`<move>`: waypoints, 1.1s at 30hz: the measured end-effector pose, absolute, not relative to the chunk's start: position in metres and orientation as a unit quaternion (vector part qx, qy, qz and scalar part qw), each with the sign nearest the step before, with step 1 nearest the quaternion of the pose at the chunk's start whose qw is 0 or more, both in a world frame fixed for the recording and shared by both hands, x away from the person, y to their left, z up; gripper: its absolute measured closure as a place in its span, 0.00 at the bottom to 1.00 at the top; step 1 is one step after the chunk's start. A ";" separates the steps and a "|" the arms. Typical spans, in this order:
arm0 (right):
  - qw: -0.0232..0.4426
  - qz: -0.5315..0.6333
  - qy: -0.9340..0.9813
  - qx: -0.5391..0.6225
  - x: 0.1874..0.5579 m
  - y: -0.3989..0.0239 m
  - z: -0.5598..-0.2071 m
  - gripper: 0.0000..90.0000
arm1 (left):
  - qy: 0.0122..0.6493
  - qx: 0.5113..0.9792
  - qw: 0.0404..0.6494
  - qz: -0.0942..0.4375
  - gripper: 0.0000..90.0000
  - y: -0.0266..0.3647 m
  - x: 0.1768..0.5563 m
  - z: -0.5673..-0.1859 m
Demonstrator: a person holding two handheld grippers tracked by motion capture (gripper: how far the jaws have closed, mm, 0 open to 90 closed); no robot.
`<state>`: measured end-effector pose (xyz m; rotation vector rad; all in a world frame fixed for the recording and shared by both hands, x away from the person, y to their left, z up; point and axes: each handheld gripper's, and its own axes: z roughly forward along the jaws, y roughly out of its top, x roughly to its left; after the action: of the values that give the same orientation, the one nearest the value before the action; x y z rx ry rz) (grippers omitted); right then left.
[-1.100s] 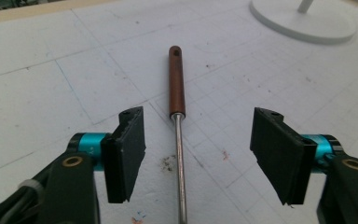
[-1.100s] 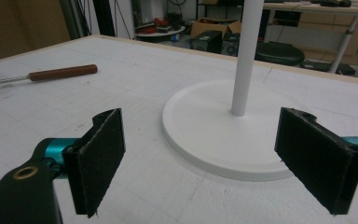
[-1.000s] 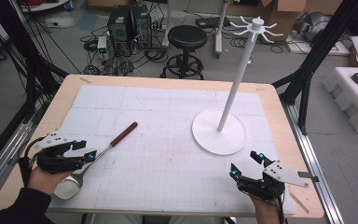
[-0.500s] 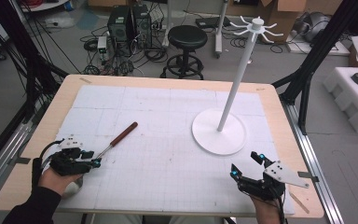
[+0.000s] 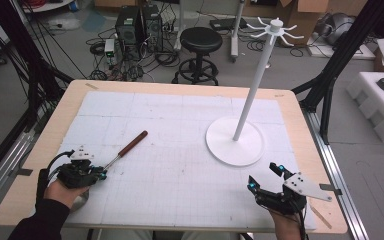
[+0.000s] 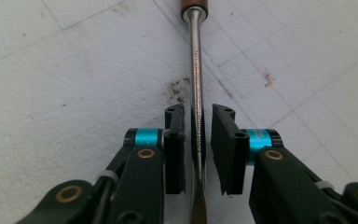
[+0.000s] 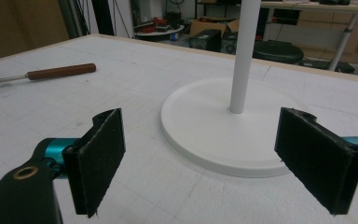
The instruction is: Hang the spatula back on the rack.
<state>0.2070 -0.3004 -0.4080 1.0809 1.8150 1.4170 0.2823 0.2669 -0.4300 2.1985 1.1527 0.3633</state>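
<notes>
Down at the table's near left corner, the left gripper (image 6: 196,140) has just been closing around the ladle's (image 6: 196,93) metal shaft; the shaft runs between the pads, with a thin gap showing on either side. Fine lettering is stamped along the shaft, too small to read. Its brown handle (image 5: 132,142) points toward the table's middle. Near the right front edge, the right gripper (image 7: 214,158) hangs spread wide, facing the white stand (image 5: 235,145).
</notes>
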 end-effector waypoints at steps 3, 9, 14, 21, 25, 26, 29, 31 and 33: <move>0.296 0.532 0.682 0.406 0.207 -0.300 -0.408 0.17 | 0.438 0.833 0.309 0.136 0.91 0.266 0.282 -0.430; 0.293 0.529 0.685 0.406 0.208 -0.298 -0.409 0.17 | 0.445 0.832 0.304 0.134 0.93 0.265 0.283 -0.429; 0.291 0.528 0.689 0.403 0.209 -0.296 -0.410 0.17 | 0.449 0.829 0.308 0.129 0.93 0.266 0.283 -0.429; 0.284 0.531 0.688 0.405 0.210 -0.296 -0.411 0.17 | 0.452 0.816 0.333 0.135 0.93 0.268 0.280 -0.427; 0.284 0.535 0.687 0.402 0.210 -0.294 -0.410 0.17 | 0.450 0.806 0.357 0.141 0.93 0.269 0.275 -0.420; 0.281 0.537 0.687 0.402 0.210 -0.293 -0.410 0.17 | 0.451 0.801 0.366 0.144 0.93 0.269 0.273 -0.418; 0.279 0.538 0.689 0.398 0.211 -0.288 -0.409 0.17 | 0.447 0.795 0.382 0.150 0.93 0.268 0.269 -0.412; 0.280 0.539 0.691 0.393 0.212 -0.285 -0.408 0.17 | 0.442 0.793 0.391 0.154 0.93 0.267 0.266 -0.409; 0.277 0.540 0.691 0.393 0.213 -0.283 -0.407 0.17 | 0.437 0.790 0.398 0.162 0.93 0.266 0.263 -0.405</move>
<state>0.2128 -0.2828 -0.4074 1.0554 1.8567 1.4490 0.2630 0.2663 -0.4052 1.9998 1.1066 0.4096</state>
